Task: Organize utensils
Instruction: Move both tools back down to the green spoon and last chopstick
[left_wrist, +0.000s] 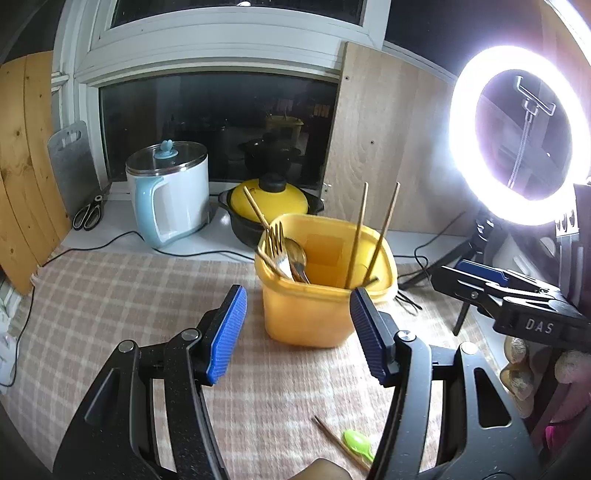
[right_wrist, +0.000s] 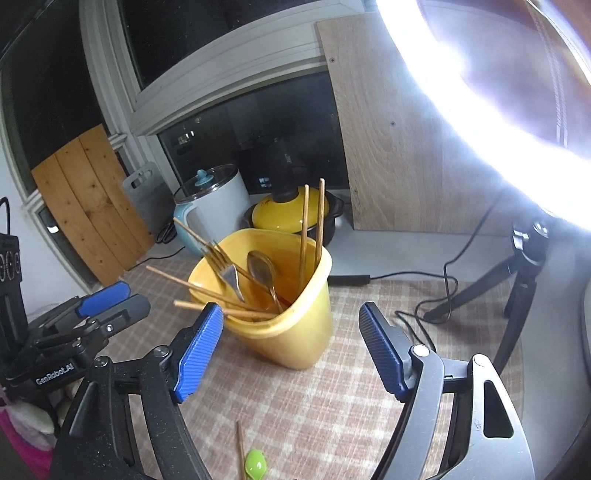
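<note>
Utensils stand in the yellow tub (left_wrist: 325, 280) on the checked cloth (left_wrist: 110, 295): forks (left_wrist: 279, 245), a spoon (right_wrist: 263, 271) and several chopsticks (left_wrist: 357, 236). One loose chopstick (left_wrist: 338, 441) and a green spoon (left_wrist: 356, 441) lie flat on the cloth, well short of the tub, near the bottom edge of both wrist views.

Left tongs (left_wrist: 297, 332): spread, nothing between the pads. Right tongs (right_wrist: 291, 349): spread, nothing between the pads. Both point down at the tub from the near side; the tub sits beyond and between each pair of tips, not touching them. The loose pieces lie below and behind the tips, closer to the person than the tub.

Step in hand, as judged: fetch the two remaining pieces.

- Draw one pair of tongs back and lower it over the loose chopstick.
- Line the pads across the shaft, not along it, and close near mid-length so it does not pivot.
- Keep the other tongs clear of the tub rim; the tub looks light and may tip.
- Lift before travelling, then drop the piece end-first beside the upright chopsticks.
</note>
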